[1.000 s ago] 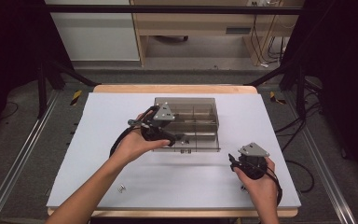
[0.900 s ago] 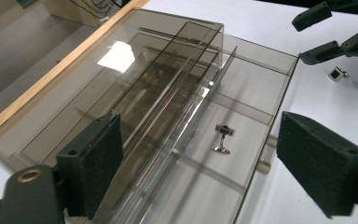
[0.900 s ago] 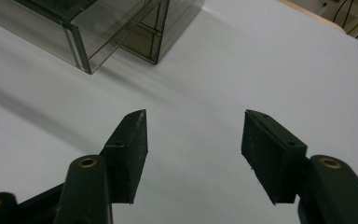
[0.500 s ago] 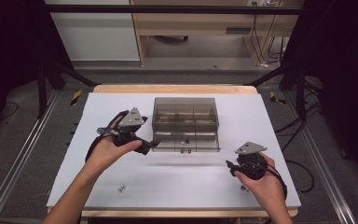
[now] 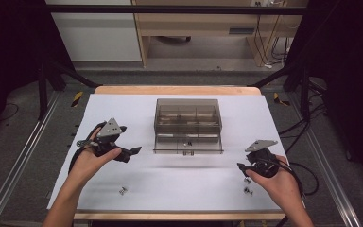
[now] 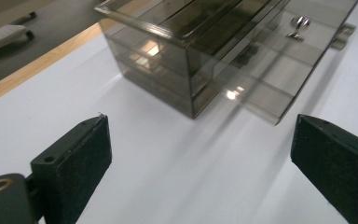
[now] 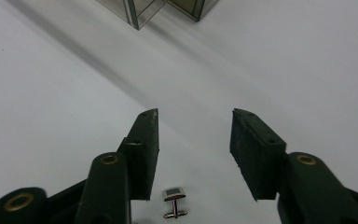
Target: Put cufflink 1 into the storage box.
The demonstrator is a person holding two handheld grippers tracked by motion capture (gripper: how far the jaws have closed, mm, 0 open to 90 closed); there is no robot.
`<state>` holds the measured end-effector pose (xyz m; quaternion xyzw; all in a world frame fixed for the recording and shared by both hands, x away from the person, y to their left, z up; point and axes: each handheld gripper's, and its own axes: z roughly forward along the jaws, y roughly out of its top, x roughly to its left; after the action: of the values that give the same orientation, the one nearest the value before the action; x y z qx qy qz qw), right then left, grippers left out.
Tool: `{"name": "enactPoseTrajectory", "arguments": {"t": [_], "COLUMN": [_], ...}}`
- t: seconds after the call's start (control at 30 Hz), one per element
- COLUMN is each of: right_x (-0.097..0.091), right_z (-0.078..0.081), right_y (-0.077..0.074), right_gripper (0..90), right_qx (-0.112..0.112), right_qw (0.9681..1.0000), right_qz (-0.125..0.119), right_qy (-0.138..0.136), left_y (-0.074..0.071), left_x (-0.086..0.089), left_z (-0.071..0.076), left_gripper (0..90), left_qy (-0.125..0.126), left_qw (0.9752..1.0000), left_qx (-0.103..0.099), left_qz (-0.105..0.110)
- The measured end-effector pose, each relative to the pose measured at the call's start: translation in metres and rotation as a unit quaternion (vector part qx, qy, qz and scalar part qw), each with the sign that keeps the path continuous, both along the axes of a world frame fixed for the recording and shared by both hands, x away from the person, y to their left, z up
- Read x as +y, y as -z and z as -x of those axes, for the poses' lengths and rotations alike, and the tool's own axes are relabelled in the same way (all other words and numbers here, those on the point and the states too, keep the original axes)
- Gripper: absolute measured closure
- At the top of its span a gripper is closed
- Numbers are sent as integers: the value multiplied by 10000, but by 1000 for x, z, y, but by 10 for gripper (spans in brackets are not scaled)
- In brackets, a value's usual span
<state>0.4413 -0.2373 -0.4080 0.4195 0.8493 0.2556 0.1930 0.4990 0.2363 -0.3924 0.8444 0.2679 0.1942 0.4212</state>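
Between the right gripper's [image 7: 193, 154] parted black jaws, low and close to its body, a small silver cufflink [image 7: 174, 200] lies on the white table [image 5: 184, 184], touched by neither pad; those jaws have just been closing and grip nothing. Ahead of that gripper stands the smoky clear drawer box [image 5: 188, 124]. Over on the other side, the left gripper [image 6: 200, 158] is spread wide and empty, with the box's pulled-out drawer [image 6: 279, 70] ahead of it, holding another cufflink [image 6: 298, 27].

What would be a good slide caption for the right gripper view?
Open right tongs hover over a white table, a small cufflink lying beneath them.
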Motion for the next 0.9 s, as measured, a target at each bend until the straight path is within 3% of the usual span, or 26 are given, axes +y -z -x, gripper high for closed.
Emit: {"name": "enactPoseTrajectory", "arguments": {"t": [0.07, 0.27, 0.33, 0.43, 0.67, 0.9], "right_x": [-1, -8, -10, -14, -19, -18], "right_z": [1, 12, 16, 23, 39, 47], "right_y": [-3, 1, 4, 11, 20, 30], "right_gripper": [584, 704, 725, 733, 731, 723], "right_qx": [-11, 118, 201, 317, 461, 617], "right_qw": [10000, 9996, 9996, 9990, 9983, 9965], "right_qz": [37, -84, -62, 59, 64, 162], "right_qy": [-20, -240, -202, -293, -363, -538], "left_y": [1, 7, 9, 12, 18, 17], "left_x": [3, 9, 12, 17, 31, 38], "left_z": [1, 5, 6, 8, 8, 9], "left_gripper": [50, 57, 59, 60, 62, 63], "left_qy": [-25, -201, -259, -297, -349, -456], "left_qw": [9999, 9998, 9997, 9995, 9992, 9988], "left_qx": [14, 21, 25, 53, 196, 176], "left_qz": [117, 91, 36, -13, 12, -34]}}
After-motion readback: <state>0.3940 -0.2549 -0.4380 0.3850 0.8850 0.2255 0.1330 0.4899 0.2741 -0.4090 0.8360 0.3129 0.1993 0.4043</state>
